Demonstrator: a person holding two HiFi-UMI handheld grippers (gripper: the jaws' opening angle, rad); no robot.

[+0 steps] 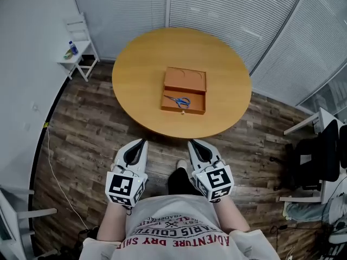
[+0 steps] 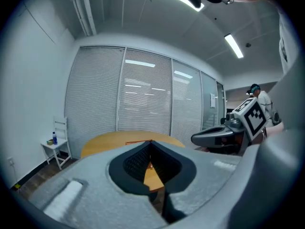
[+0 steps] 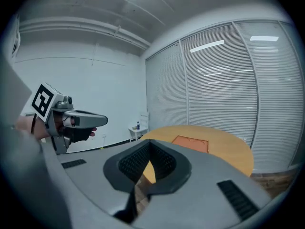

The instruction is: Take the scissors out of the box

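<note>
Left gripper (image 1: 145, 141) and right gripper (image 1: 190, 142): both clenched, empty.
Scissors (image 1: 179, 101) lie in the box (image 1: 185, 79) on the round table (image 1: 135, 64), well apart from both.

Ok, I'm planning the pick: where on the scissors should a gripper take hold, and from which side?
Probably the blue handle loops, the bulkiest part, at the right end of the scissors, coming straight down from above. The scissors lie flat in the open drawer of the box, so its walls would likely block a sideways approach.
</note>
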